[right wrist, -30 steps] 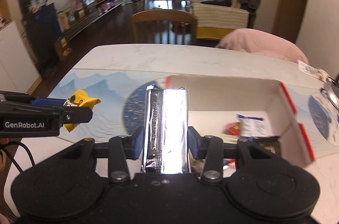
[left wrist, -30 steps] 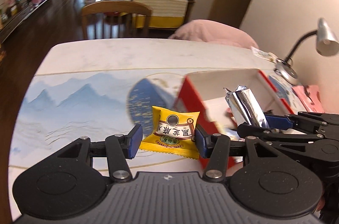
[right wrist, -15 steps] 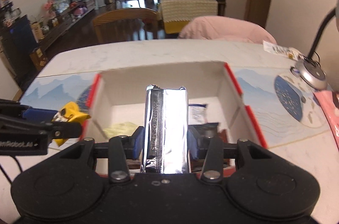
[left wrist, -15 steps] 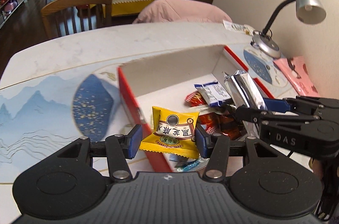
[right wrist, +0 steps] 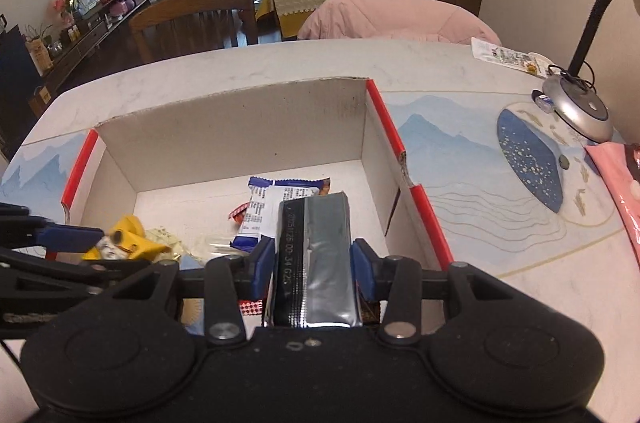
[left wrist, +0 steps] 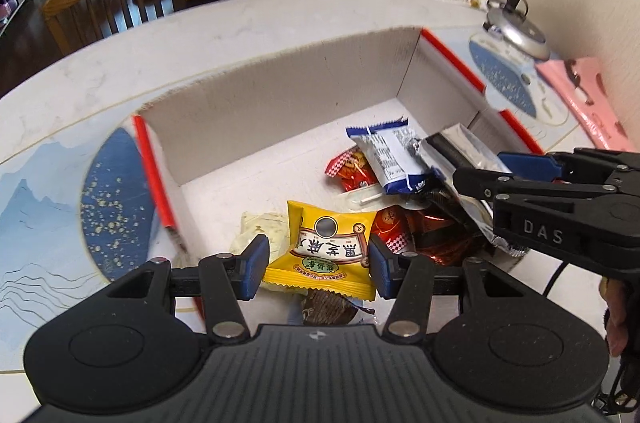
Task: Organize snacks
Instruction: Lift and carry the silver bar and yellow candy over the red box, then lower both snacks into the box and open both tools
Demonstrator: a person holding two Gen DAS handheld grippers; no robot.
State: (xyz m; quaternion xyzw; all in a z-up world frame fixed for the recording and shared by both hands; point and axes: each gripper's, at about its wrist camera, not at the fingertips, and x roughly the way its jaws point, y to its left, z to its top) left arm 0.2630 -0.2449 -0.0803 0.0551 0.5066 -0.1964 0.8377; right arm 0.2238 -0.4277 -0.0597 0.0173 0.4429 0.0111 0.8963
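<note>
- The left gripper (left wrist: pixel 318 261) is clamped on a yellow snack packet (left wrist: pixel 326 251); both blue pads press its side edges, and the packet hangs flat-faced between them.
- The right gripper (right wrist: pixel 312 269) is clamped on a silver foil bar (right wrist: pixel 314 259), which stands lengthwise between the pads with its far end jutting past the tips.
- Both held snacks hang over the open cardboard box (right wrist: pixel 232 147), near its front edge, above the loose snacks already inside.
- Under them lie a blue-and-white wrapper (left wrist: pixel 390 157), red wrappers (left wrist: pixel 352 169) and a pale packet (left wrist: pixel 262 229), heaped toward the front and the right wall; the back of the box floor by the rear wall is bare.
- The box stands on the table (left wrist: pixel 248 31), toward its right side; a desk lamp (right wrist: pixel 578 103) stands at the table's right edge, well apart from the box.
- The step in hand looks like the drop into the box. To do it well, lower each packet until it is below the red rim before letting go, so nothing bounces out.
- The grippers sit close together, so it seems wiser to release one at a time, or spread them apart, to avoid the tips knocking.
- The foil bar is long: aiming it at the bare rear floor would let it lie flat rather than tip on the heap.
</note>
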